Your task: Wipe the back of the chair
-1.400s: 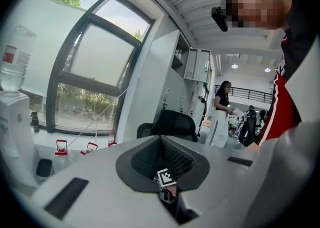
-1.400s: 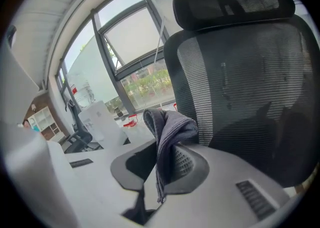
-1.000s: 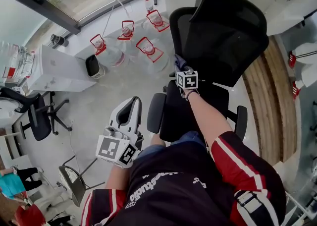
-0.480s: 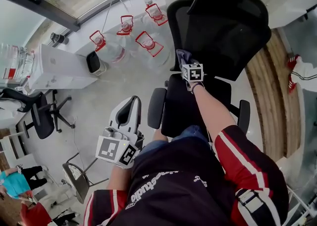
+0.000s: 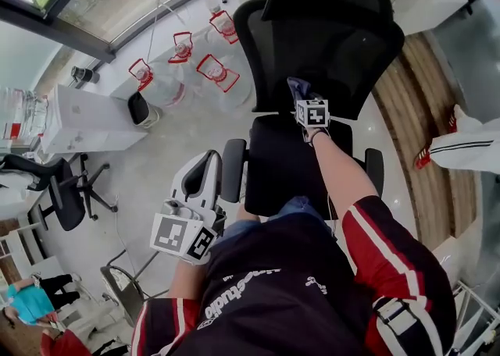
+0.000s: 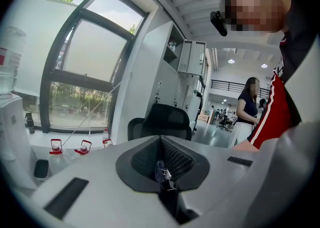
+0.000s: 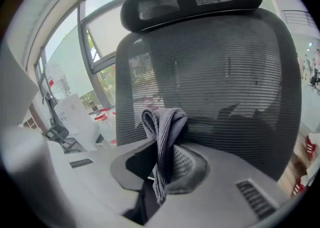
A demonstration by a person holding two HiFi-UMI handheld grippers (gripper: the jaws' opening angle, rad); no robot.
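Observation:
A black mesh office chair [image 5: 320,42] with a headrest stands in front of me, its backrest [image 7: 220,87] filling the right gripper view. My right gripper [image 5: 301,97] is shut on a folded grey cloth [image 7: 161,142], which it holds against the lower middle of the backrest, above the seat [image 5: 289,159]. The cloth [image 5: 298,87] sticks out past the marker cube. My left gripper [image 5: 201,183] hangs low at my left side, away from the chair, jaws closed with nothing between them. From there the chair [image 6: 162,119] shows far off.
Several water jugs with red handles [image 5: 211,69] stand on the floor left of the chair, near a window. A white cabinet [image 5: 86,120] and another black chair [image 5: 55,190] are farther left. A person [image 5: 469,144] stands at the right, over a wood-coloured floor strip.
My right gripper with the cloth has slid rightward along the lower backrest. The view has shifted so the chair sits more centred. The left gripper has stayed put.

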